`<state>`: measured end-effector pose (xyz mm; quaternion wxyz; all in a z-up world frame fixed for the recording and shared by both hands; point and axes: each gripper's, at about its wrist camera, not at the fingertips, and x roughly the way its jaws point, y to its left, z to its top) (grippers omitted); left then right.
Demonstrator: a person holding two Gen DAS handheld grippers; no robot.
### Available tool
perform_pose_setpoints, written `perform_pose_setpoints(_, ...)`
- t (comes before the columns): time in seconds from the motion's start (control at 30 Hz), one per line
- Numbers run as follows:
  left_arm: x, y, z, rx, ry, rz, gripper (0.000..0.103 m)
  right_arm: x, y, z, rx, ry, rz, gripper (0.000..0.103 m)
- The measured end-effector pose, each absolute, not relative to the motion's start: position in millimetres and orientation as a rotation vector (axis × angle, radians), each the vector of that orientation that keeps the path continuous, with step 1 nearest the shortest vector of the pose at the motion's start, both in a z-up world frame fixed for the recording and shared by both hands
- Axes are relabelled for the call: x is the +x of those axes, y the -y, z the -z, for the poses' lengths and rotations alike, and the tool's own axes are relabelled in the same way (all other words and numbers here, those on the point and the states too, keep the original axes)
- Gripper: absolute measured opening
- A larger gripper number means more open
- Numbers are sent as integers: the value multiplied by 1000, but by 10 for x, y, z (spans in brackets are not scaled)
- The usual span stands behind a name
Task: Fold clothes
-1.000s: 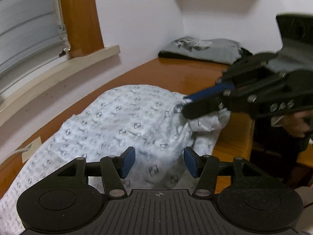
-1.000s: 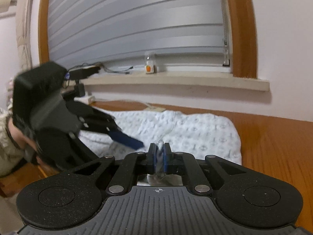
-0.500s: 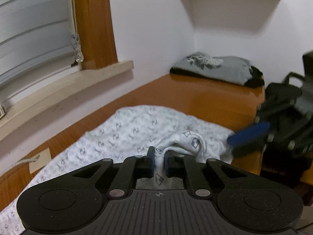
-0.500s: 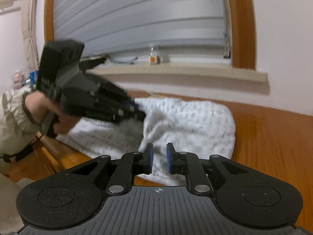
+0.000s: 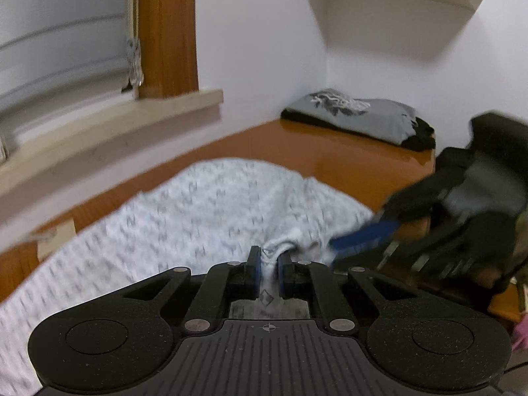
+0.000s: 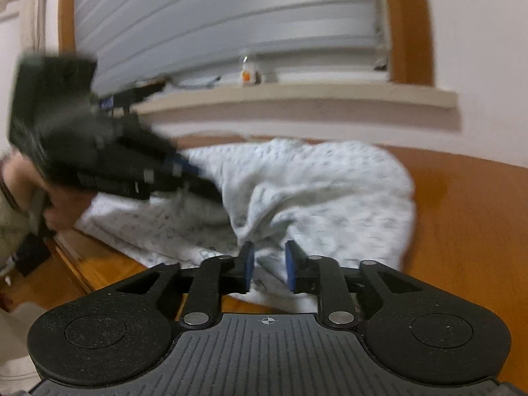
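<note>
On wooden table (image 5: 346, 161), patterned garment (image 5: 198, 204).

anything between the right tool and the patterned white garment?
Nothing visible. The right tool is open with the white garment directly ahead, cloth showing between its fingers. The left tool is shut on a bunched fold of it, off to one side, not blocking.

No readable text, labels, brands or numbers in either of your views. The white garment (image 5: 204, 211) carried a small repeated print, too blurred to read as letters. The folded grey top (image 5: 356, 115) on the surface (image 5: 346, 161) showed a graphic, no words you could make out. The bottle (image 6: 248, 72) on the windowsill (image 6: 297, 94) had an orange label, illegible.
</note>
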<state>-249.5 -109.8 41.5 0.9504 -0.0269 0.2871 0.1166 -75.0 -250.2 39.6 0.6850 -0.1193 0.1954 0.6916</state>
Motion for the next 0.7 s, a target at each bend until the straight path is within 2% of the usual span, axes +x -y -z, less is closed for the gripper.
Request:
perform_pose_setpoints(0.17,-2547,1137,-278,-87,-594,-234,11,-672,2679,-657,-185,-340,-1489,27)
perform_pose_setpoints(0.3,-2573,1131,-248,-99,-595,-234,11,-680,2377,-700,-154,-331,-1464,27)
perform_pose_setpoints(0.5,-2811,1148,-422,-111,-560,-261,14,-872,2278,-451,-303,-339,-1441,27)
perform_pose_setpoints(0.7,-2745,1184,-686,-89,-509,-283,14,-868,2407,-291,-288,-380,-1439,27)
